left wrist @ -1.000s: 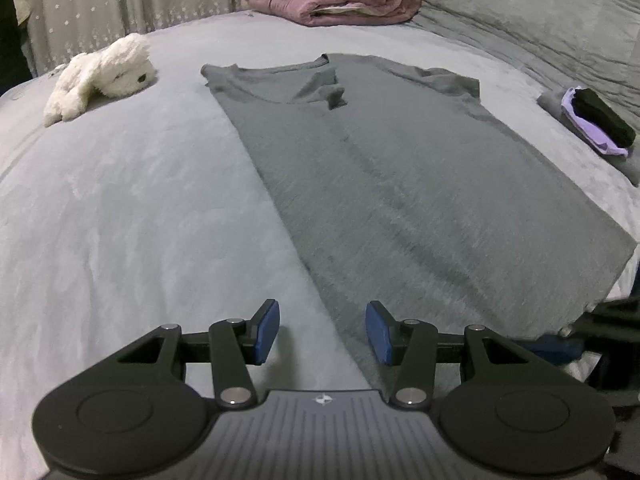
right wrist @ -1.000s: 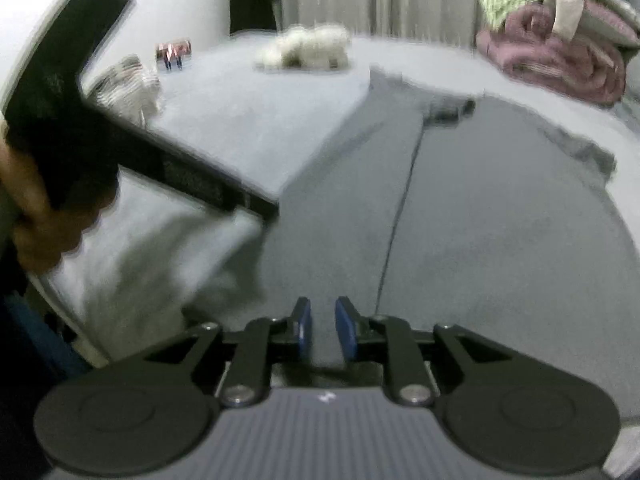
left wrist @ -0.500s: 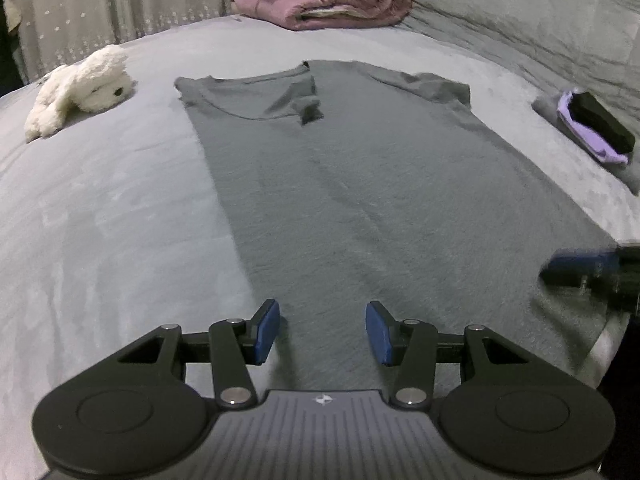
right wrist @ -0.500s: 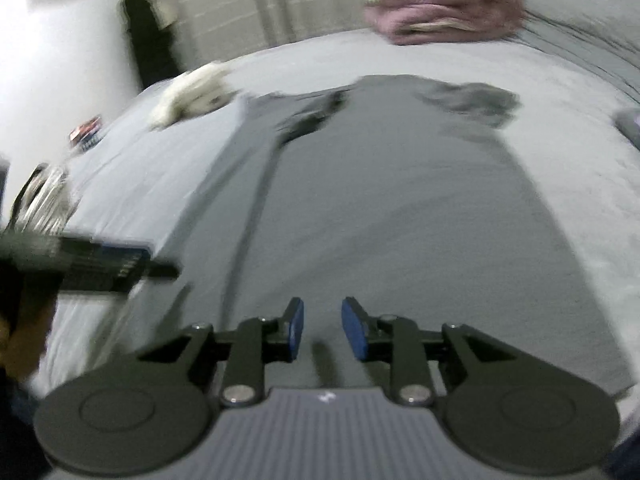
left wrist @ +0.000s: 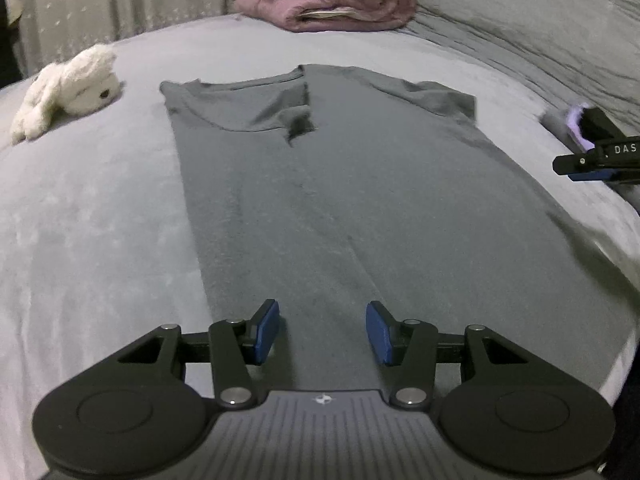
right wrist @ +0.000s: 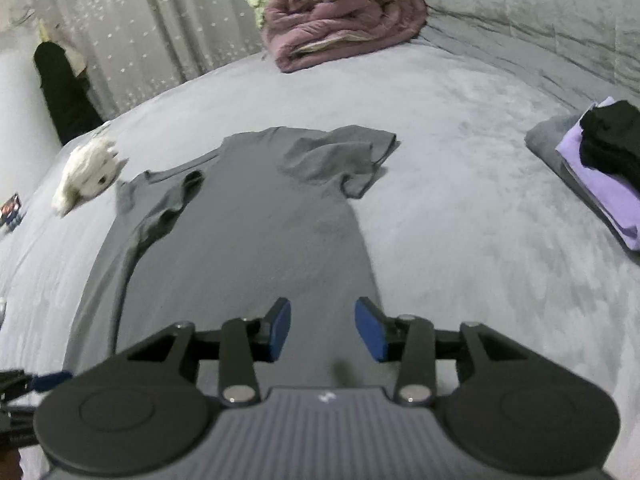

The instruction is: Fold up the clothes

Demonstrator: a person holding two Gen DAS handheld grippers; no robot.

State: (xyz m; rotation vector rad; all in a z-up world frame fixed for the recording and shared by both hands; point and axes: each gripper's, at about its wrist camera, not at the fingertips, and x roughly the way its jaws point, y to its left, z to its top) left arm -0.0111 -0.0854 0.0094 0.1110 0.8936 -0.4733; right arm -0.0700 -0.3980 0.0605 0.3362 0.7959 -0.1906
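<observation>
A grey T-shirt (left wrist: 340, 200) lies flat on the grey bed, neck away from me, its left side folded in over the body with the sleeve on top. In the right wrist view the same T-shirt (right wrist: 240, 248) shows its right sleeve spread out. My left gripper (left wrist: 322, 332) is open above the shirt's near hem, with nothing between its blue pads. My right gripper (right wrist: 322, 330) hovers over the hem near the shirt's right edge; its jaws are opening and nothing sits between them. The right gripper's tip also shows at the right edge of the left wrist view.
A white plush toy (left wrist: 68, 92) lies left of the shirt. A rolled mauve blanket (right wrist: 344, 20) with clothes on top sits at the far end. A folded stack of grey, purple and black clothes (right wrist: 600, 172) rests on the right. A curtain hangs behind.
My right gripper swung from the shirt's left side across to its right side and its jaws widened. My left gripper shifted right, from beside the folded edge to over the hem.
</observation>
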